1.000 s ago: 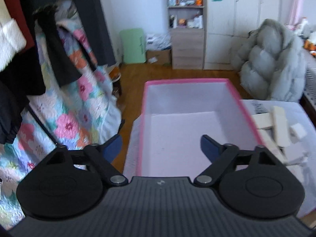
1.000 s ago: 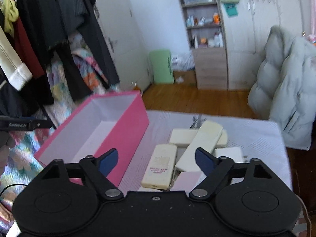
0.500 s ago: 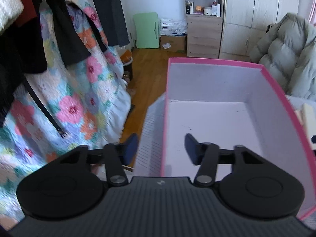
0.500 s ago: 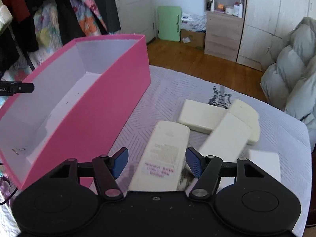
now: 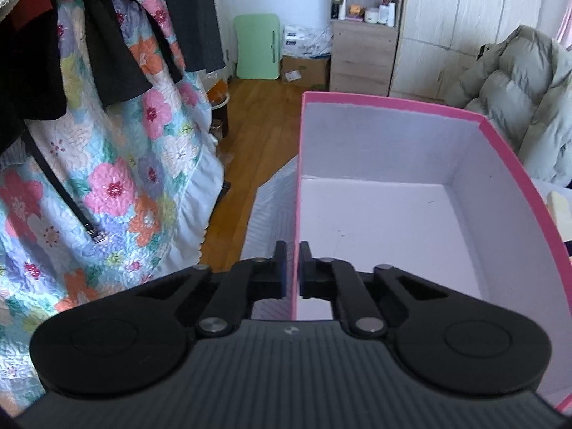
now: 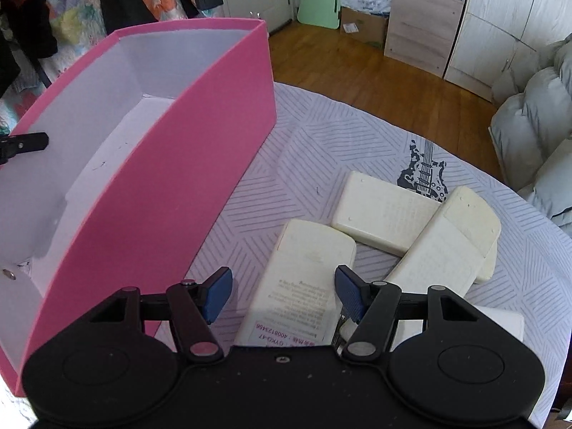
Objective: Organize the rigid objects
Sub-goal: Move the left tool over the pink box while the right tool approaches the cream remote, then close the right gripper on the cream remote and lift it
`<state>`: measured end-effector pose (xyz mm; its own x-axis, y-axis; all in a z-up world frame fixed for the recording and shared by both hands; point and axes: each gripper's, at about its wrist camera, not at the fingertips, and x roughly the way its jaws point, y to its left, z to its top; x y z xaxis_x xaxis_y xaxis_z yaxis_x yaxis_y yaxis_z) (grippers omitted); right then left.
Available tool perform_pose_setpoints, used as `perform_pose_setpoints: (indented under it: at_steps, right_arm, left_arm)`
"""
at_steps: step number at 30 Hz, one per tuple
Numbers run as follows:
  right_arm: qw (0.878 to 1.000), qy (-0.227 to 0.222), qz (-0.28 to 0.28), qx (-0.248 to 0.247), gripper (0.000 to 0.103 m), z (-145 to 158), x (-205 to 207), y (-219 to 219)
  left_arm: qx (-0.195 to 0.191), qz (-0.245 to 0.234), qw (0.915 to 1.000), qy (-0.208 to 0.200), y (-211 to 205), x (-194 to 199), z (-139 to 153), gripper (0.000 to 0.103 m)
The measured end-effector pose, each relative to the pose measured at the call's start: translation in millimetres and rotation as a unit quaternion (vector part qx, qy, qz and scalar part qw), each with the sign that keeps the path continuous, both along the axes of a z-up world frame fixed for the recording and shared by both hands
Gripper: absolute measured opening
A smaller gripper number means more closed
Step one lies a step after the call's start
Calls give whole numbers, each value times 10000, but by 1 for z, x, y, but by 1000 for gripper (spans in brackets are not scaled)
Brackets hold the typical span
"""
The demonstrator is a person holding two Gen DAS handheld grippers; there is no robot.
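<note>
A pink box [image 5: 393, 107] with a white empty inside stands on the table; it also shows in the right wrist view [image 6: 171, 178]. My left gripper [image 5: 292, 271] is shut on the box's left wall near its near corner. My right gripper [image 6: 282, 295] is open, its blue pads on either side of a cream remote [image 6: 307, 279] lying face down with a label. More cream remotes [image 6: 386, 211] [image 6: 450, 246] lie in a pile just beyond it, to the right of the box.
A white striped cloth [image 6: 321, 143] with a guitar print covers the table. A floral quilt and dark clothes [image 5: 107, 143] hang to the left. A grey puffer jacket [image 5: 518, 100] lies at the right. A wooden floor and a shelf unit [image 5: 361, 28] are behind.
My left gripper moved left over the box's left wall and shut on it. My right gripper came down and forward over the labelled remote, still open.
</note>
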<state>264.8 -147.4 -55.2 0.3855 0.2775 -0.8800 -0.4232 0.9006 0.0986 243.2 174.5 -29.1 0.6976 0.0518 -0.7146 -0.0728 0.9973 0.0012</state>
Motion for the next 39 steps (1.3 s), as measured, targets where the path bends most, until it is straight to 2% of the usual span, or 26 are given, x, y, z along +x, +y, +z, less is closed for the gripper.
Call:
perform_pose_setpoints:
  at_steps: [3,7,10,12,16,23,30,35,36,37,38,39]
  right_arm:
    - [9994,111,-120,-305,71,-3,8,4]
    - [9986,398,-263,-234,74,-17,17,3]
    - [9984,266,-426,-244,72,-16,16,5]
    - [9981,208,-544,-202,66,-14,15,3]
    - [9983,54,-581,-39,66,-7,5,0]
    - [9940,-652,-746,461,63,34,-34,-18]
    - [9894,-940,-877,678,57,55,-62,-26]
    - [9876,-1052,-906,737,54,58,-56,-32]
    - [9872,-1047,-931,760,47,58,-56,-32]
    - [9866,-1055,-955,795,29,58,-57,-34]
    - [9862,-1016,-963,889,20,58,-57,-36]
    - [9856,-906,-979,1037,20,58,-58,-38]
  left_arm:
    - [32,1,10000,-90,-1,-2,-1,3]
    - [-106,-19,9997,-216,2,-6,0,3]
    - [-22,-35,9996,-286,-1,-9,0,3]
    - [-87,-26,9995,-289,0,-9,0,3]
    - [-92,-51,9988,-470,0,-13,1,2]
    - [-69,-62,9987,-511,-1,-14,1,2]
    - [-85,-51,9979,-635,-1,-15,2,2]
    - [-117,-49,9976,-680,-1,-16,2,2]
    - [-114,-46,9976,-681,0,-16,1,2]
    - [-115,-51,9976,-682,0,-16,1,2]
    - [-117,-54,9976,-682,0,-15,1,2]
    - [-116,-53,9976,-681,1,-16,1,2]
